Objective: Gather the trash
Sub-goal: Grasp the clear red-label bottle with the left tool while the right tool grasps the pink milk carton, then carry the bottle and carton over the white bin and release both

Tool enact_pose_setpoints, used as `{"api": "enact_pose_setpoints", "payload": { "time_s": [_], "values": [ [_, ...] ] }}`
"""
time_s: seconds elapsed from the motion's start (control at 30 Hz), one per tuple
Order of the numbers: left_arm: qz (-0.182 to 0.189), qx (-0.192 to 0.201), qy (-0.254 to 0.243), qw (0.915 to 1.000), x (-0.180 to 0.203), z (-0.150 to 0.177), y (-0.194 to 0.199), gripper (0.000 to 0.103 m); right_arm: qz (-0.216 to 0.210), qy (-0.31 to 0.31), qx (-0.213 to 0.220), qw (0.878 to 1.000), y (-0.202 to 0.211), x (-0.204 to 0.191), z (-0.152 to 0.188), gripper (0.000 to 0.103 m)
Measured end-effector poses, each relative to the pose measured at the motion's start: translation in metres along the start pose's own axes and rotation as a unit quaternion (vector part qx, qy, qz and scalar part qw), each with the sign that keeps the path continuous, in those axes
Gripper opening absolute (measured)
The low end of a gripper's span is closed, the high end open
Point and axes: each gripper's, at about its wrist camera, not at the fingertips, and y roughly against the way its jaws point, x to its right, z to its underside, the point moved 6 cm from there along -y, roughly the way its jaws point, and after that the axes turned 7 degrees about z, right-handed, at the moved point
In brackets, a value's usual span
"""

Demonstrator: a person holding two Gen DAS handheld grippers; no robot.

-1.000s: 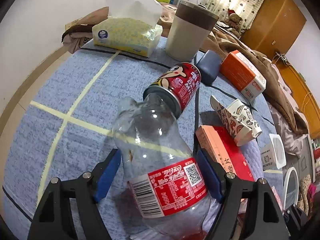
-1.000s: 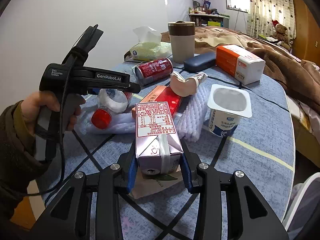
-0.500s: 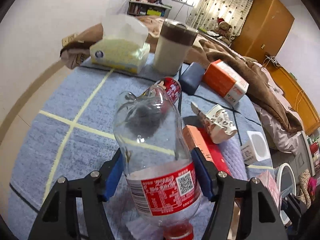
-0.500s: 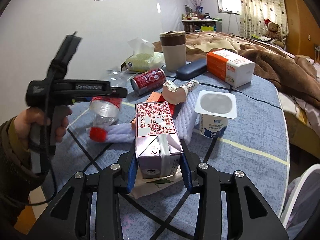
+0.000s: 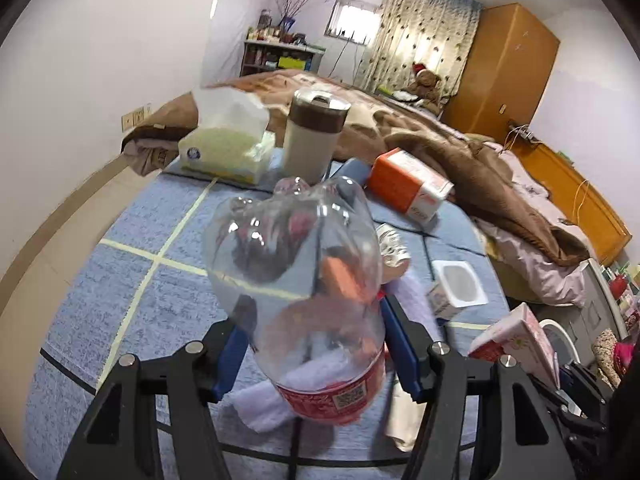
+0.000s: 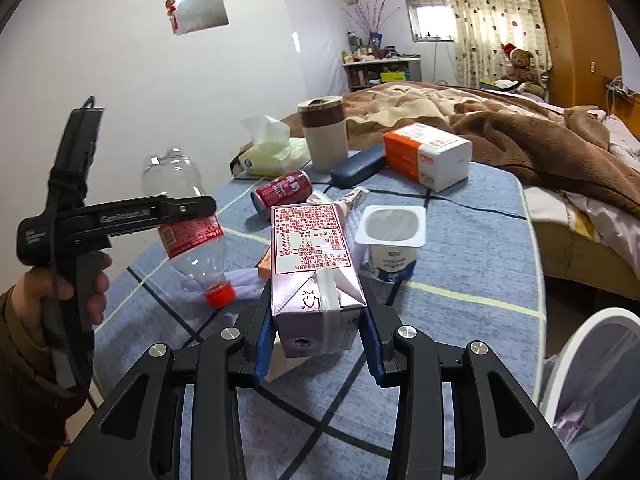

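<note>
Left claw (image 5: 312,344) pinches an empty plastic bottle (image 5: 304,280) cap-down above the surface (image 6: 460,248); right claw (image 6: 318,340) pinches a milk carton (image 6: 312,264). The slick, crushable bottle could slip free.

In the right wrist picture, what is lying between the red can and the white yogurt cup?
In the right wrist view, between the red can and the yogurt cup lies a crumpled patterned carton. The purple milk carton held in the right tool overlaps that stretch.
</note>
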Motion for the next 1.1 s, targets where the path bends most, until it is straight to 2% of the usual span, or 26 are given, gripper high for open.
{"api": "enact_pose_setpoints", "payload": {
  "time_s": [0.3,0.5,0.87,1.1],
  "values": [
    [0.019,0.029,-0.041,0.9986,0.039,-0.004,0.024,0.065,0.026,-0.028,0.033,0.999,0.029,0.023,-0.004,0.039],
    [0.035,0.037,-0.082,0.9953,0.078,0.001,0.028,0.065,0.059,-0.049,0.052,0.996,0.050,0.048,-0.001,0.039],
    [0.098,0.028,-0.132,0.9860,0.155,0.013,0.025,0.065,0.122,-0.088,0.069,0.986,0.080,0.100,0.012,0.039],
    [0.138,0.013,-0.162,0.9769,0.207,0.028,0.016,0.065,0.168,-0.110,0.072,0.977,0.097,0.130,0.024,0.039]
  ]
}}
